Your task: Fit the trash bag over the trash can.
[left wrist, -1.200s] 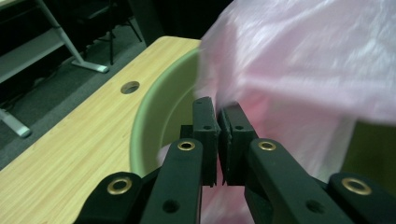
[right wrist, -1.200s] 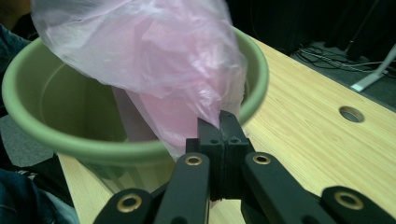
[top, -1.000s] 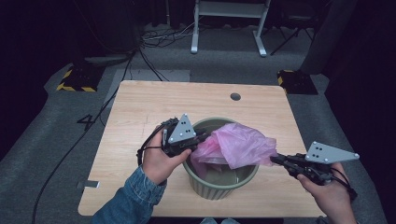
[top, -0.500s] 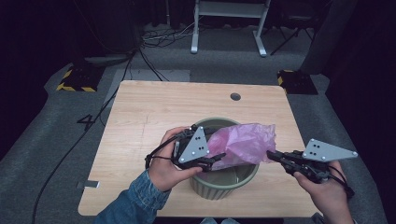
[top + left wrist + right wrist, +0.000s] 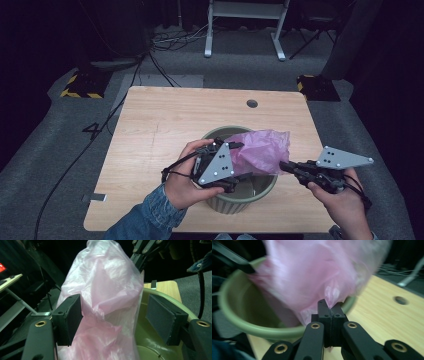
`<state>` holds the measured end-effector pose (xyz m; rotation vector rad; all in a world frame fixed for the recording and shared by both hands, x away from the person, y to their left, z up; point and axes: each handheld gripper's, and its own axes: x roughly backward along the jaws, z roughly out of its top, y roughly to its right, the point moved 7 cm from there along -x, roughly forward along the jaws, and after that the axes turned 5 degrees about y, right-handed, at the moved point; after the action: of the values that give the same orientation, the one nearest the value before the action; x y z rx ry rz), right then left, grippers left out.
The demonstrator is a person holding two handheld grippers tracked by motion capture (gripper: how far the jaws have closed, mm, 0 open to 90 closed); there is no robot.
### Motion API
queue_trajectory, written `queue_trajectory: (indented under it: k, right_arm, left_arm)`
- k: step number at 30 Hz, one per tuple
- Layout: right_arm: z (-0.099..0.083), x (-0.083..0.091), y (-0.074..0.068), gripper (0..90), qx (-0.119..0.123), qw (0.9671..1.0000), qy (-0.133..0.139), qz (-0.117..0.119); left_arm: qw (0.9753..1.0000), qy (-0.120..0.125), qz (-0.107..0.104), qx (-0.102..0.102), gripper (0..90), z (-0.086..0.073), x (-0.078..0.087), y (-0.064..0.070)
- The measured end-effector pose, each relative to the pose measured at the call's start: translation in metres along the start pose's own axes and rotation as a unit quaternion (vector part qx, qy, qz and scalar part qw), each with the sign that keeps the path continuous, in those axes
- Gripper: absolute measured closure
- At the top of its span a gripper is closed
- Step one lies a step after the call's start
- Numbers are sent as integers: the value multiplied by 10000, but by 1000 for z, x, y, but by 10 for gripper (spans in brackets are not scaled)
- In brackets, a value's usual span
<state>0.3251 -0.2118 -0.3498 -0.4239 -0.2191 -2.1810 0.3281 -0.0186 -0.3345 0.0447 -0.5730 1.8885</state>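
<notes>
High view: a pink bag sits over a green bin on the table. Right tongs, at the bin's right rim, are clamped tight on the bag's edge, probably to anchor it. Left tongs, above the bin's left side, gape wide around the bag, likely to spread it as a liner.

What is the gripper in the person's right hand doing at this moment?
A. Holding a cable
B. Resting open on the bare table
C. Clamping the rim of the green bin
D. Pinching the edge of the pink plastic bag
D: in the right gripper view the right gripper has its jaws pressed together on a corner of the pink plastic bag, just above the green bin.
</notes>
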Motion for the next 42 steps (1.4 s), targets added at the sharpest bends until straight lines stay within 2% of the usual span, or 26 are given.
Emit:
queue_trajectory:
  k: [5,8,12,17,21,25,28,29,30,31,33,34,37,42]
  right_arm:
    - [6,-2,-8,900,116,9997,106,179]
    - [10,-2,-13,900,183,9992,185,289]
    - [13,-6,-16,900,180,9990,235,323]
    - [22,-9,-14,900,131,9989,376,245]
    - [25,-16,-13,900,107,9990,375,239]
    - [27,-23,-21,900,199,9986,333,360]
    - [29,-27,-24,900,304,9985,282,371]
    - [29,-28,-25,900,320,9983,276,393]
    - [30,-29,-27,900,333,9982,283,415]
    - [30,-29,-28,900,359,9980,292,435]
    - [30,-30,-30,900,393,9977,303,468]
    - [30,-29,-30,900,409,9976,306,469]
    - [27,-26,-30,900,405,9978,301,441]
    - [19,-17,-23,900,367,9985,248,311]
  left_arm:
    - [9995,-227,88,190,327,-12,-9,-11]
    - [9991,-323,103,241,320,-17,-10,-12]
    - [9991,-360,79,208,301,-18,-11,-11]
    - [9992,-389,13,118,272,-19,-11,-8]
    - [9983,-580,92,19,269,-23,-13,-7]
    - [9981,-585,193,33,277,-21,-14,-10]
    - [9980,-596,197,-37,291,-19,-14,-9]
    - [9978,-645,155,-48,306,-19,-15,-8]
    - [9973,-732,56,-53,362,-20,-15,-5]
    - [9964,-844,-67,-18,460,-21,-16,-2]
    - [9949,-985,-205,6,583,-23,-17,2]
    - [9946,-1015,-201,7,656,-24,-17,2]
    - [9946,-1021,-103,136,770,-26,-13,-4]
    - [9948,-874,117,500,852,-28,-2,-17]
